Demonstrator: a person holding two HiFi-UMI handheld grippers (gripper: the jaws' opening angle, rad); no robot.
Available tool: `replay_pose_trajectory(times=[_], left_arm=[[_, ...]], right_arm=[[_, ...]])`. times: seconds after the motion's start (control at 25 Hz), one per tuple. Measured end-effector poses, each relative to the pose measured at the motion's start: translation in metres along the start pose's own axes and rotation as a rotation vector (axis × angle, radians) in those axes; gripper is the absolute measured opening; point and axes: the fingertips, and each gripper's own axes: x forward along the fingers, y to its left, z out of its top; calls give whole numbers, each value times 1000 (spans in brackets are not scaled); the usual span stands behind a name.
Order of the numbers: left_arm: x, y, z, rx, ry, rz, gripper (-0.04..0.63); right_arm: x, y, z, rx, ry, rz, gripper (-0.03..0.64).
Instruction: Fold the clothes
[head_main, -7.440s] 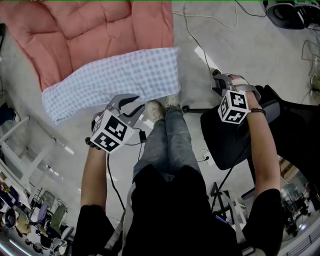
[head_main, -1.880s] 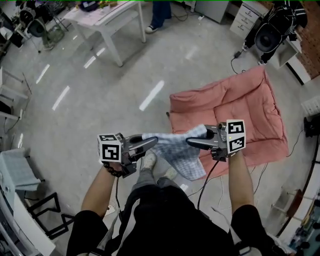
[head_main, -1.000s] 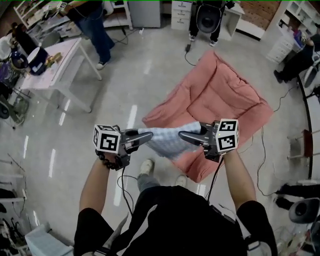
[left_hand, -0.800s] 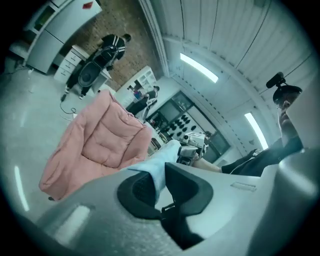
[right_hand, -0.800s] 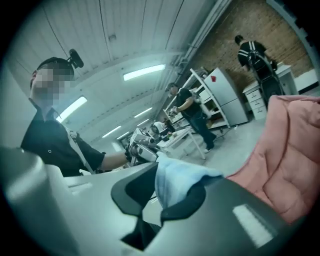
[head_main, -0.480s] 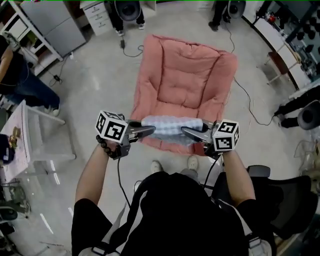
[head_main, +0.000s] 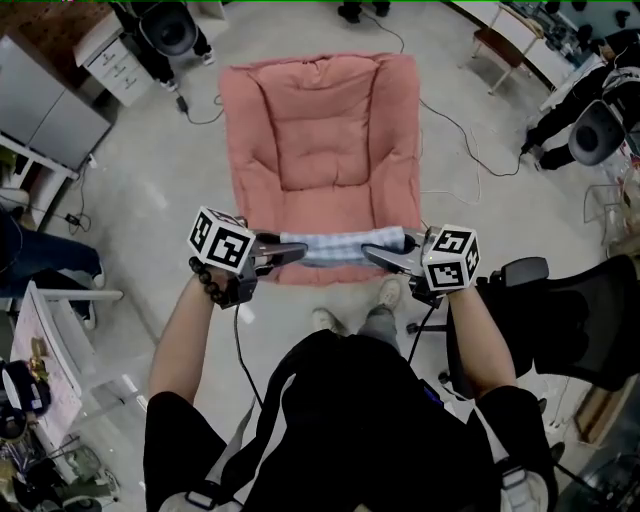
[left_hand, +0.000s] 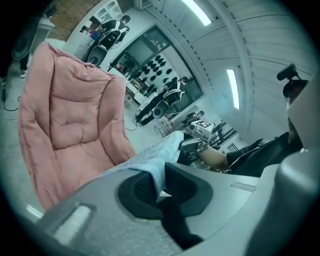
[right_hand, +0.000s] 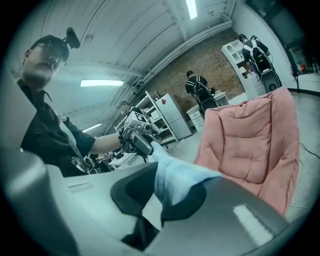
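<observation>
Standing on a grey floor (head_main: 150, 210) at the near edge of a pink quilted cushion (head_main: 320, 130), I hold a pale blue checked cloth (head_main: 335, 247) stretched in a narrow band between my two grippers. My left gripper (head_main: 297, 252) has its jaws clamped on the cloth's left end. In the left gripper view the fabric is pinched between the dark pads and runs away from them toward the other gripper. My right gripper (head_main: 370, 254) has its jaws closed on the right end, where the right gripper view shows a bunched fold of fabric squeezed between its pads. The two grippers point in toward each other, their marker cubes on the outer sides. From the head view the cloth crosses the cushion's near border, and I cannot tell whether it touches the cushion or hangs just above it. The cushion lies spread open on the floor, its padded borders running along both long sides. My shoes (head_main: 323, 320) stand just short of it. A black office chair (head_main: 580, 310) sits to my right, cables (head_main: 465, 135) trail over the floor beside the cushion, and a grey cabinet (head_main: 50, 115) stands off to my left. In the right gripper view a person (right_hand: 197, 90) stands far off in front of a brick wall (right_hand: 220, 55).
</observation>
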Motion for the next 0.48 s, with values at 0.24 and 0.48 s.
replay_pose_trajectory(times=[0.24, 0.48], left_arm=[[3, 9, 5, 13, 5, 14, 23], [4, 22, 16, 40, 11, 50, 23]], right_arm=[[3, -4, -6, 31, -13, -36, 25], [6, -8, -2, 28, -36, -73, 25]])
